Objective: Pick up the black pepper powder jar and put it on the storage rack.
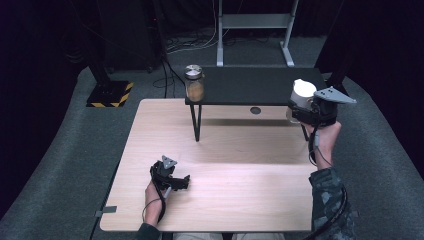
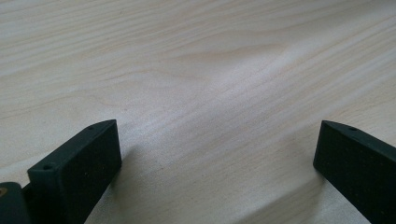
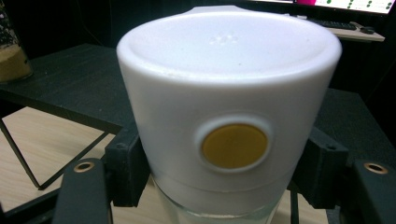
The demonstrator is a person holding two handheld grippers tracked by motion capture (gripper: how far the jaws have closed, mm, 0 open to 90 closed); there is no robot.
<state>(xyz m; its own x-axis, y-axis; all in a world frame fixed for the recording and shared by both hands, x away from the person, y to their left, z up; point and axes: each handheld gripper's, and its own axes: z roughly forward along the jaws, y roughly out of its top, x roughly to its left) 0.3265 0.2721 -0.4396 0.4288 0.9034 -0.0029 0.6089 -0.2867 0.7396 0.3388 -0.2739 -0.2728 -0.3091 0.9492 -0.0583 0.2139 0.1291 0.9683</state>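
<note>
The white-lidded glass jar (image 3: 229, 121) is clamped between the jaws of the right gripper (image 1: 306, 111), held just at the right end of the black raised shelf (image 1: 250, 85). A yellow dot sits on its lid. The left gripper (image 1: 176, 179) is parked low on the wooden table (image 2: 196, 70), jaws spread wide, nothing grabbed. A metal-lidded jar of tan powder (image 1: 194, 82) is perched at the shelf's left corner.
</note>
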